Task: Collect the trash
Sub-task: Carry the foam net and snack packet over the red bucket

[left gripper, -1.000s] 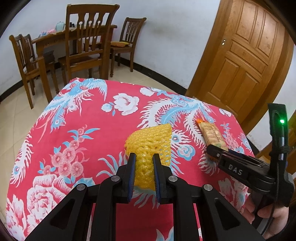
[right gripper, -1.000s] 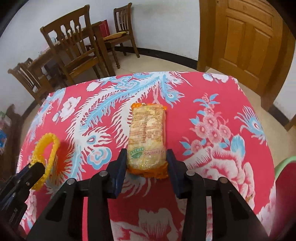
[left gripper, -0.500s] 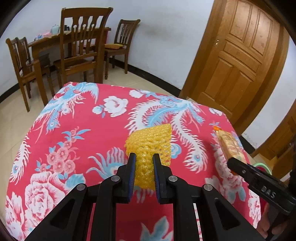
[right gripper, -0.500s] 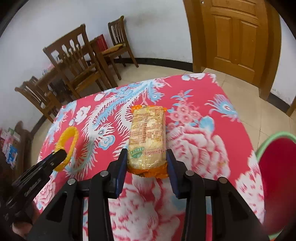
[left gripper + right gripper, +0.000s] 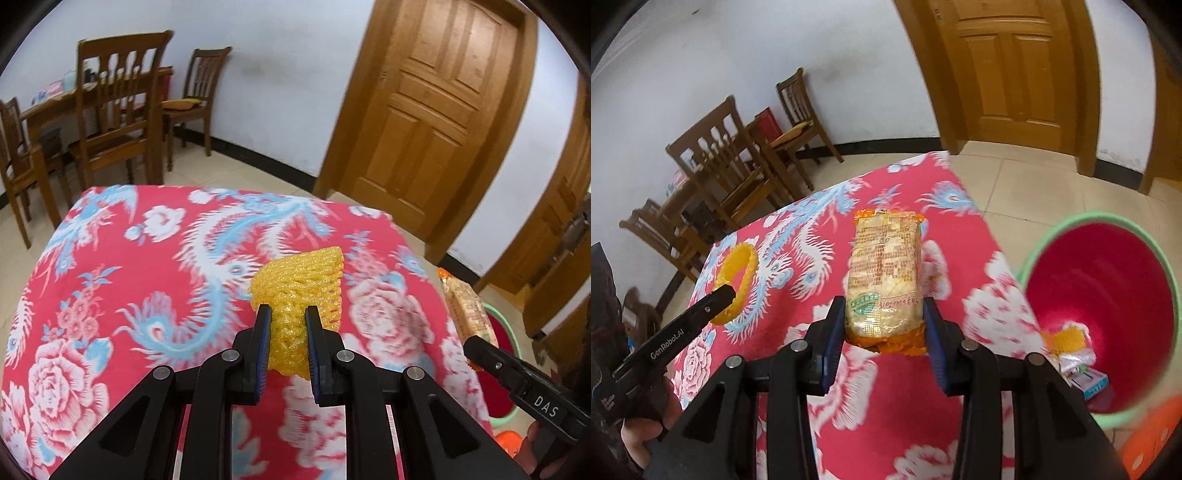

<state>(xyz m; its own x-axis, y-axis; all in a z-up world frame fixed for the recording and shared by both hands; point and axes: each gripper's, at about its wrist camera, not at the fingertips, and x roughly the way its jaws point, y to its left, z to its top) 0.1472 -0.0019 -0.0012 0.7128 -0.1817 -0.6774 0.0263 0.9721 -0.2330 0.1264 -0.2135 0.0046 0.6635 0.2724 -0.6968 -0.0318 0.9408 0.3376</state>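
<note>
Two grips: left gripper [image 5: 287, 325] clamps the yellow foam net [image 5: 301, 282] above the desk [image 5: 110, 258]; right gripper [image 5: 884, 317] pinches the snack packet [image 5: 884, 266] beside the bin [image 5: 1108, 280].

Yellow foam net [image 5: 299, 291] between fingers [image 5: 263, 332]

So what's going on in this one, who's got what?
A person is clearing trash off a red floral tablecloth with two handheld grippers. The left gripper is clamped on a yellow foam net sleeve, the right gripper on an orange snack packet. Both items are lifted clear of the table. A red bin with a green rim sits on the floor beside the table, some trash already inside.
</note>
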